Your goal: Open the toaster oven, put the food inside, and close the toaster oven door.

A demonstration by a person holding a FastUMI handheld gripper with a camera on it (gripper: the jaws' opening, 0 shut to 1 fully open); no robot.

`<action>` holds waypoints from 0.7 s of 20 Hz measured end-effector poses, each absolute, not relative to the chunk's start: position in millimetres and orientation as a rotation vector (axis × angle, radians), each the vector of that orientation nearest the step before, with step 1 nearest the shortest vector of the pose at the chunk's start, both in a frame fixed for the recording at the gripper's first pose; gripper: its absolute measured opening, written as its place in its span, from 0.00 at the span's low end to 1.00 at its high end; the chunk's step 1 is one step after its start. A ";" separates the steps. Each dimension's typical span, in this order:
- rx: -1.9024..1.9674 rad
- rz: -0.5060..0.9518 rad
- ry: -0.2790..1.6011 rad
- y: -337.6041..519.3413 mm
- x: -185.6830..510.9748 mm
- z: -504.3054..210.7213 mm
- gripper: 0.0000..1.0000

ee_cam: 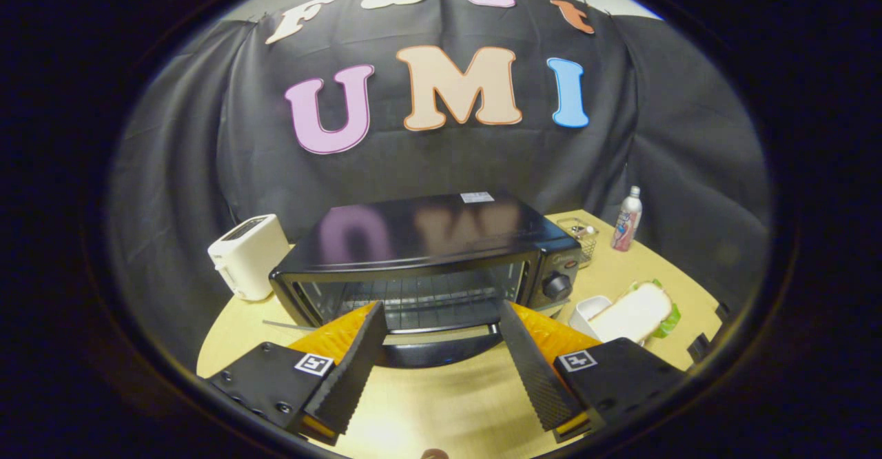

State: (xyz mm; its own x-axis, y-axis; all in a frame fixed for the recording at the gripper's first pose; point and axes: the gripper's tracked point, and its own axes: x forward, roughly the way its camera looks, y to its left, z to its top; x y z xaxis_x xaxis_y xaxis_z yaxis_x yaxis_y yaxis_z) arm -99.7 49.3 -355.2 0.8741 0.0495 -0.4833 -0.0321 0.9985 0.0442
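1. Apparently the door (427,349) is already down, so the oven (427,259) stands open ahead of the fingers.
2. The gripper (441,321) is spread and holds nothing.
3. Next it must turn right to the sandwich (634,311), beside the oven, lying flat, its long axis running away to the right.

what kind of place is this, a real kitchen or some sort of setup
Likely a staged booth, not a real kitchen: a black cloth wall hangs behind a small wooden table holding a toaster oven, a white toaster and a sandwich. The open gripper points at the oven.
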 end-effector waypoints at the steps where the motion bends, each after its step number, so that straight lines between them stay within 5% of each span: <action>1: 0.028 0.041 0.519 47.6 -106.7 -357.4 1.00; 14: -0.148 0.022 0.755 35.6 -173.6 -433.2 1.00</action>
State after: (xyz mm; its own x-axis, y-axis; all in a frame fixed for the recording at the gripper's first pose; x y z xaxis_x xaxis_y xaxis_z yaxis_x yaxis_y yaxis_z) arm -173.6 35.6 -433.2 0.7287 -0.0336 -0.6840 -0.0726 0.9894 -0.1259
